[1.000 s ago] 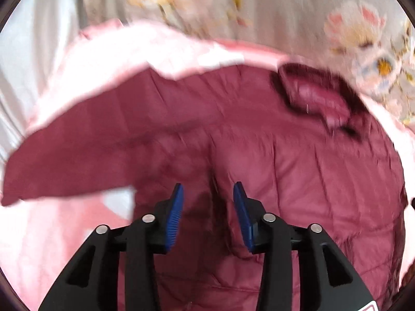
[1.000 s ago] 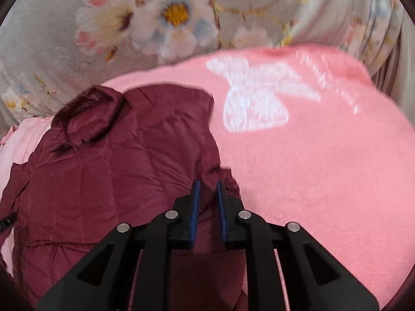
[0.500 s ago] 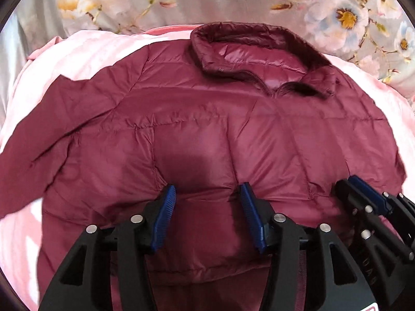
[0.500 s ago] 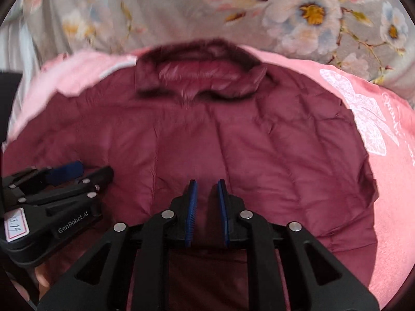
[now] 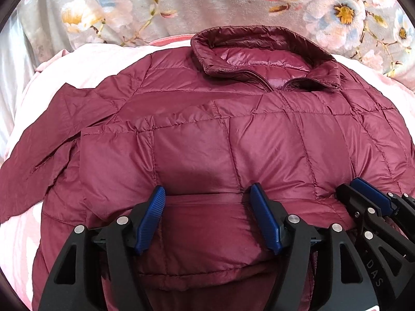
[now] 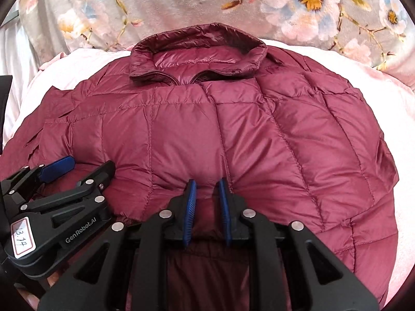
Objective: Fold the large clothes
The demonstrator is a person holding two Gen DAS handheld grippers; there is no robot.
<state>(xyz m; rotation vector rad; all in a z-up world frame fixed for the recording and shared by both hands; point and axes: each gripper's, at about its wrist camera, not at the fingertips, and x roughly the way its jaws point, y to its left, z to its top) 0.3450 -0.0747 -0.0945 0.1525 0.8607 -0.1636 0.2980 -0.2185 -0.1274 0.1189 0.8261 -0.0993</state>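
Note:
A maroon quilted down jacket (image 5: 207,129) lies front up on a pink blanket, collar (image 5: 259,49) at the far side; it also fills the right wrist view (image 6: 233,134). Its right sleeve is folded across the chest. The left sleeve (image 5: 39,155) lies out to the left. My left gripper (image 5: 207,199) is open, jaws wide apart, over the jacket's lower middle. My right gripper (image 6: 206,189) is narrowly shut, with a fold of the jacket's fabric between its blue pads. The right gripper also shows in the left wrist view (image 5: 368,197), and the left gripper in the right wrist view (image 6: 77,171).
The pink blanket (image 5: 77,62) covers the bed around the jacket. A grey floral bedcover (image 6: 181,7) lies behind the collar. White sheet (image 5: 10,59) shows at the far left.
Both views swung from the jacket's sides to its centre. The right sleeve now lies folded across the front. The grippers have come close together over the lower hem area.

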